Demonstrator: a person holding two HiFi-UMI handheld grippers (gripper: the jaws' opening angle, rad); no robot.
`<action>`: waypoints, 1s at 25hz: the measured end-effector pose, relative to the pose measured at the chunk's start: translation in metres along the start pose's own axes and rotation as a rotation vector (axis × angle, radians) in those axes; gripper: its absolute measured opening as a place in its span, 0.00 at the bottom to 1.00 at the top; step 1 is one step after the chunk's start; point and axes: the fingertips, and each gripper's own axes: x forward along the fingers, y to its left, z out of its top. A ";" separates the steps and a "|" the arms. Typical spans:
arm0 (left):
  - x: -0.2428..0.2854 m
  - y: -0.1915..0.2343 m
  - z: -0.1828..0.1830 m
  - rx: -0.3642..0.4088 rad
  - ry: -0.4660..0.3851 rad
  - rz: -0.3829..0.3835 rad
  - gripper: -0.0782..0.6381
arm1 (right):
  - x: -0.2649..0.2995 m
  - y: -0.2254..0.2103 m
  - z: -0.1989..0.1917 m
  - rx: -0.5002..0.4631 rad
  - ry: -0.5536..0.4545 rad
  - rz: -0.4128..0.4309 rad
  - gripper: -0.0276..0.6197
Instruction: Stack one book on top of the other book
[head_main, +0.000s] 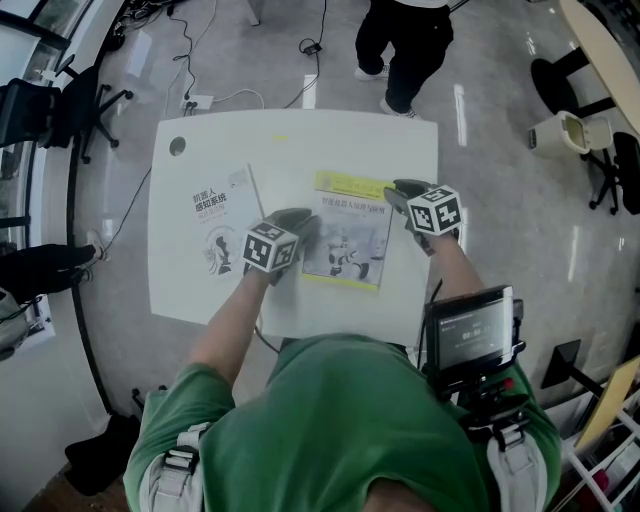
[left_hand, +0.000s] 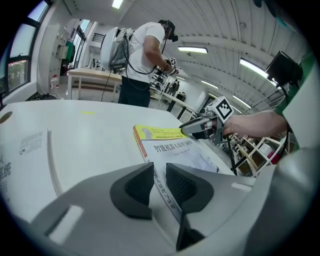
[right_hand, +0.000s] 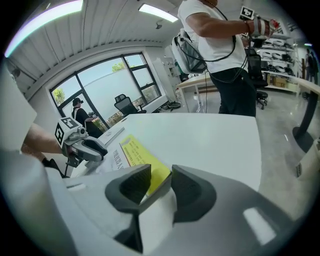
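Observation:
A book with a yellow top band (head_main: 348, 240) lies flat near the middle of the white table (head_main: 300, 140). A second, white book (head_main: 222, 218) lies to its left, apart from it. My left gripper (head_main: 305, 225) is at the yellow-banded book's left spine edge, and in the left gripper view (left_hand: 159, 182) its pads press on that spine (left_hand: 165, 192). My right gripper (head_main: 397, 192) is at the book's far right corner. In the right gripper view (right_hand: 160, 185) that yellow corner (right_hand: 137, 152) sits pinched between the pads.
A person in dark trousers (head_main: 405, 50) stands at the table's far edge. Office chairs (head_main: 60, 105) stand on the left and cables run over the floor behind. The table has a round hole (head_main: 177, 146) at its far left corner.

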 end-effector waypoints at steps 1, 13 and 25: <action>0.000 0.000 0.000 -0.003 0.000 0.000 0.22 | 0.000 0.000 0.000 0.006 0.009 0.009 0.23; 0.004 0.009 -0.004 -0.017 -0.003 -0.005 0.24 | -0.016 0.016 0.019 -0.131 -0.114 0.045 0.09; 0.004 0.021 0.013 -0.020 -0.042 0.027 0.24 | -0.015 0.010 0.016 -0.110 -0.101 0.035 0.09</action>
